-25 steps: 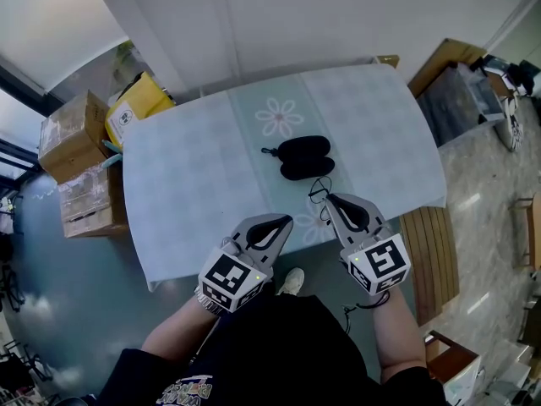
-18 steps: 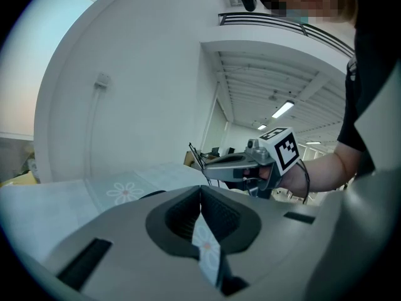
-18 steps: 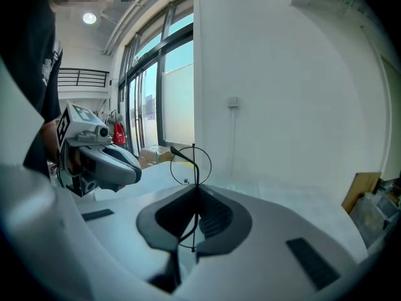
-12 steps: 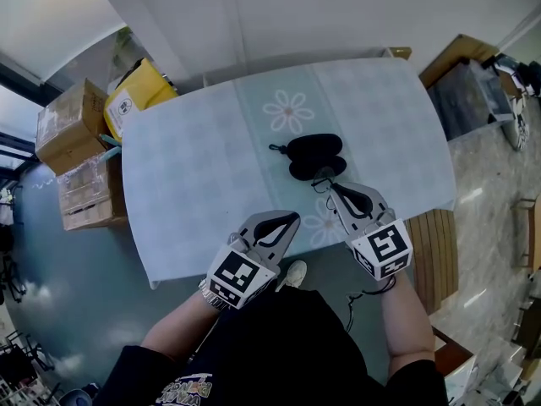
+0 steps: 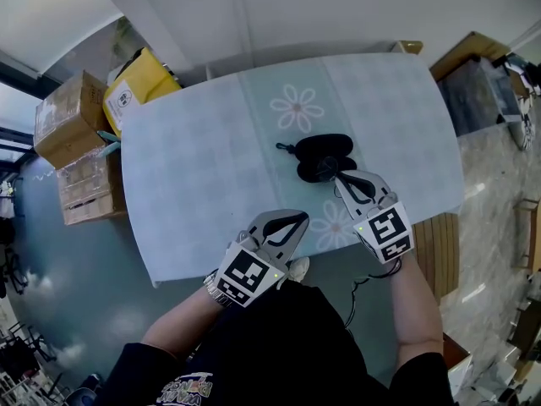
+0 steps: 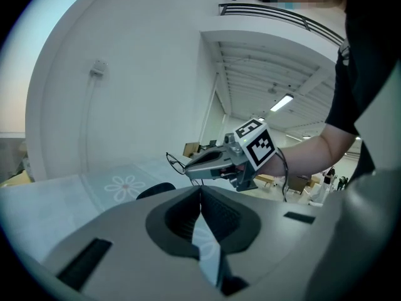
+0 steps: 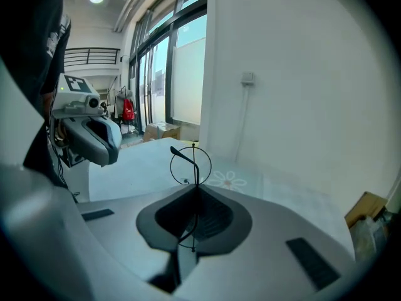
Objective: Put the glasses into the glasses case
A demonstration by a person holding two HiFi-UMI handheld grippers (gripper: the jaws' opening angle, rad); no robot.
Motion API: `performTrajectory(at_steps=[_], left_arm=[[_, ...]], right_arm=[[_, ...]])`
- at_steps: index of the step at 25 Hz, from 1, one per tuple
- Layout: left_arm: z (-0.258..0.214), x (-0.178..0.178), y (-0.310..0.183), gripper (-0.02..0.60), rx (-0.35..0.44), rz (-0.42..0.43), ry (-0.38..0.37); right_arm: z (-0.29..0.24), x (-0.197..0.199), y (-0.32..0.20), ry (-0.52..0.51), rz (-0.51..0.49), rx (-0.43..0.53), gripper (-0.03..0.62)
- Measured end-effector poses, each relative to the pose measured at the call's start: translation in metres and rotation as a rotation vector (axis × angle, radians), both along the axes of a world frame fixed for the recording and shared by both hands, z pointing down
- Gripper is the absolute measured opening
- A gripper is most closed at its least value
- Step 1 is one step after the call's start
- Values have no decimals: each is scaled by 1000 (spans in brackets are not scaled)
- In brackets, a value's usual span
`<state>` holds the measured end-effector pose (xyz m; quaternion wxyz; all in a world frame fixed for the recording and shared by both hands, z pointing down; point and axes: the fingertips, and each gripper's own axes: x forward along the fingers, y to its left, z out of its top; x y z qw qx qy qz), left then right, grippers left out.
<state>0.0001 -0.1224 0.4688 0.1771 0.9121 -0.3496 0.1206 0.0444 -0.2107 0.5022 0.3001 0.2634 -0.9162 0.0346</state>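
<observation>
The black glasses case [image 5: 325, 155] lies open on the pale green tablecloth [image 5: 203, 184], just below a flower print. My right gripper [image 5: 340, 177] is shut on thin black wire-framed glasses [image 7: 191, 165], holding them by the frame with one round lens sticking up past the jaws. Its tips hang over the case's near right edge. In the left gripper view the glasses [image 6: 174, 162] project from the right gripper [image 6: 191, 166] above the case [image 6: 155, 190]. My left gripper [image 5: 297, 220] is shut with nothing in it, near the table's front edge, left of the right one.
Cardboard boxes [image 5: 72, 125] and a yellow box [image 5: 139, 91] stand on the floor off the table's left end. A slatted wooden bench [image 5: 433, 244] sits at the right, beside the front corner. A white wall runs behind the table.
My right gripper has carried the glasses forward, from short of the case to over its near edge. The left gripper has kept close to the front edge.
</observation>
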Motion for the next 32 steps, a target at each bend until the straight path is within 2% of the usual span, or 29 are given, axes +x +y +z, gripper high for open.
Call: performTrajectory(at_steps=[17, 24, 32], left_arm=[[18, -22, -17, 28, -53, -27, 18], [20, -32, -23, 28, -56, -46, 21], [22, -39, -25, 28, -70, -60, 17]], right_arm=[[87, -7, -40, 436, -293, 14, 28], [122, -2, -42, 633, -458, 21, 28], [147, 2, -47, 721, -533, -23, 28]])
